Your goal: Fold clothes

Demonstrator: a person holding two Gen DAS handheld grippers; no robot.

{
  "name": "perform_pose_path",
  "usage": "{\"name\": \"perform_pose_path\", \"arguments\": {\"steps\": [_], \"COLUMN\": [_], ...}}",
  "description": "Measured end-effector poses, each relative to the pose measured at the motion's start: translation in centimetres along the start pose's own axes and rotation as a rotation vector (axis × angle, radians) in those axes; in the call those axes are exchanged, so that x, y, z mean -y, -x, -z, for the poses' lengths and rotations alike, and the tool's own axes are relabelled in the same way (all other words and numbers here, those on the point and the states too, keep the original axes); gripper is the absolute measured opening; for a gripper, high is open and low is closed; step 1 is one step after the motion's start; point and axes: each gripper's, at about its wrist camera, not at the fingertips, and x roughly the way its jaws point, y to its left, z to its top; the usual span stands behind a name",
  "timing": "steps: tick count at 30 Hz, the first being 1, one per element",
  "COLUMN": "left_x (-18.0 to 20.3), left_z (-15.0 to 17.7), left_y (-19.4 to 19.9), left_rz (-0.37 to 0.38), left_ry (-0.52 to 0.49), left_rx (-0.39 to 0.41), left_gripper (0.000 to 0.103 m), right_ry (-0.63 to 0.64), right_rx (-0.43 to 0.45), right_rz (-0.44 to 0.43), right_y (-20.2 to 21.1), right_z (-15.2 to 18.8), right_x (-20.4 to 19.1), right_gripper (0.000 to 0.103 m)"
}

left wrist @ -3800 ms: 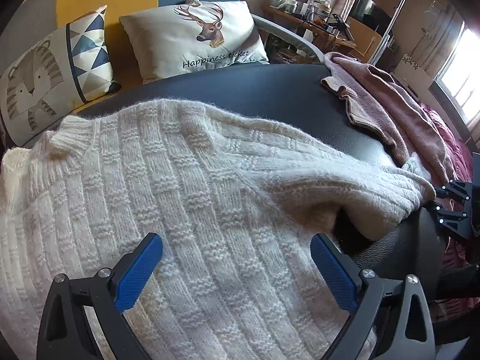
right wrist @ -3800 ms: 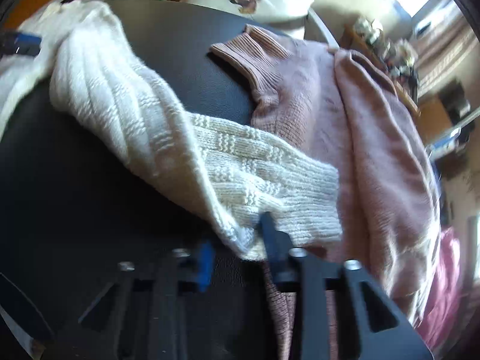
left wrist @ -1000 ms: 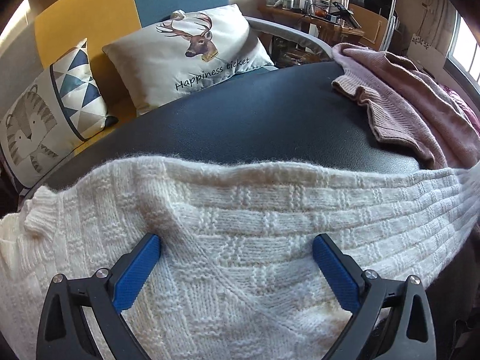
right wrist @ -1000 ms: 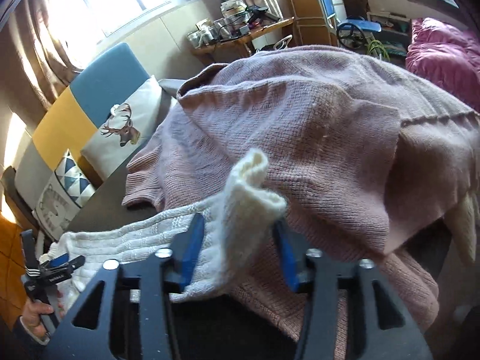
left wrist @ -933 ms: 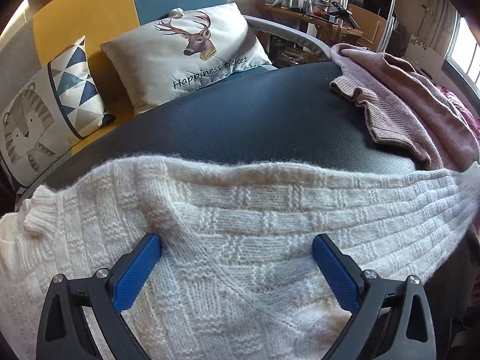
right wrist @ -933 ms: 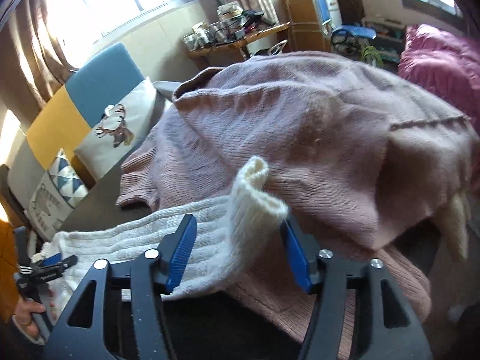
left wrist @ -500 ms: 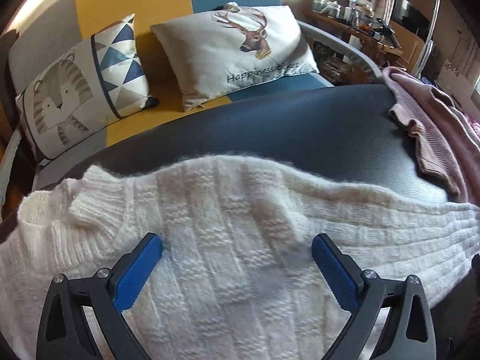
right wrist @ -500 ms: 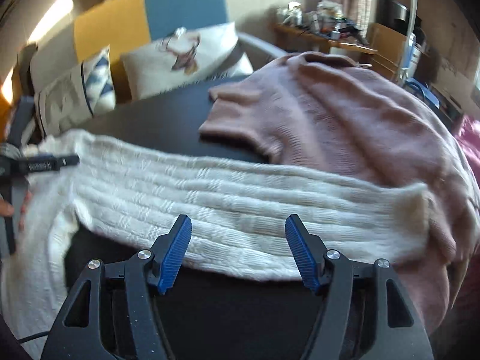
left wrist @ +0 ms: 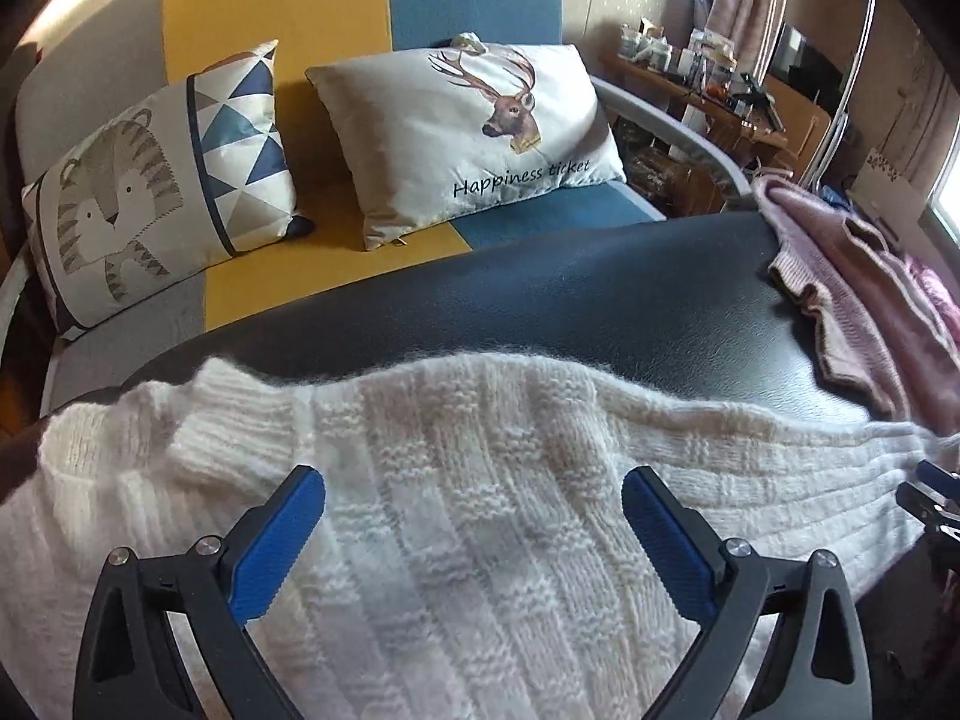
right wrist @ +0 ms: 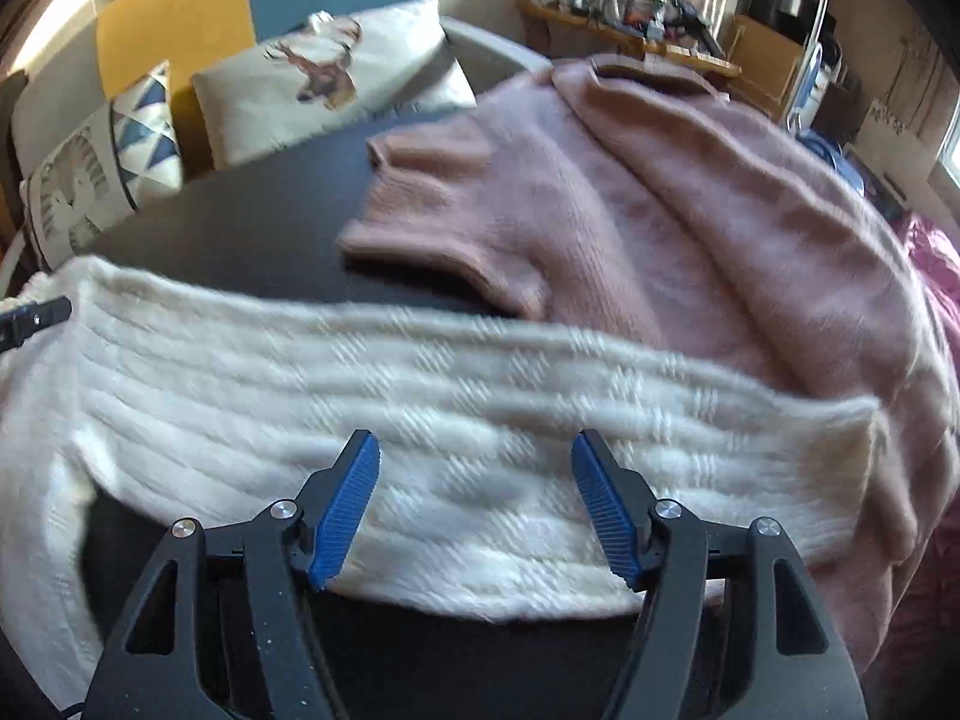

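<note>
A cream knitted sweater (left wrist: 480, 516) lies on the black table (left wrist: 600, 306), its collar (left wrist: 234, 414) at the left and one sleeve (right wrist: 480, 408) stretched out flat to the right. Its cuff (right wrist: 852, 456) rests on a pink sweater (right wrist: 690, 222). My left gripper (left wrist: 474, 516) hovers open over the sweater's chest, nothing between its blue pads. My right gripper (right wrist: 474, 492) hangs open above the middle of the sleeve, holding nothing. The right gripper's tip (left wrist: 930, 492) shows at the right edge of the left wrist view.
Behind the table stands a yellow, blue and grey sofa (left wrist: 336, 12) with a deer cushion (left wrist: 474, 132) and a tiger cushion (left wrist: 156, 180). A cluttered wooden desk (right wrist: 630, 42) stands at the back right. A magenta quilt (right wrist: 936, 276) lies at the far right.
My right gripper let go of the sleeve cuff, opened and swung left over the sleeve, which now lies flat. My left gripper slid left toward the collar, staying open.
</note>
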Motion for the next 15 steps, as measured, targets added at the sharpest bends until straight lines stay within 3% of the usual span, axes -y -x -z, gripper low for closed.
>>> {"name": "perform_pose_path", "arguments": {"steps": [3,10,15], "left_x": [-3.3,-15.2,-18.8], "left_z": [0.5,3.0,4.7], "left_y": [2.9,4.6,4.1], "left_rz": [0.018,-0.178,-0.227], "left_ry": [0.050,0.161,0.178], "left_rx": [0.038,-0.021,-0.047], "left_gripper": [0.102,0.102,0.102], "right_ry": [0.062,0.207,0.289], "right_rx": [0.035,-0.043,-0.095], "right_rz": [-0.074,-0.281,-0.360], "right_y": [1.5,-1.1,-3.9], "right_z": [-1.9,-6.3,-7.7], "right_x": [-4.3,-17.6,-26.3], "right_gripper": [0.070,0.070,0.070]}}
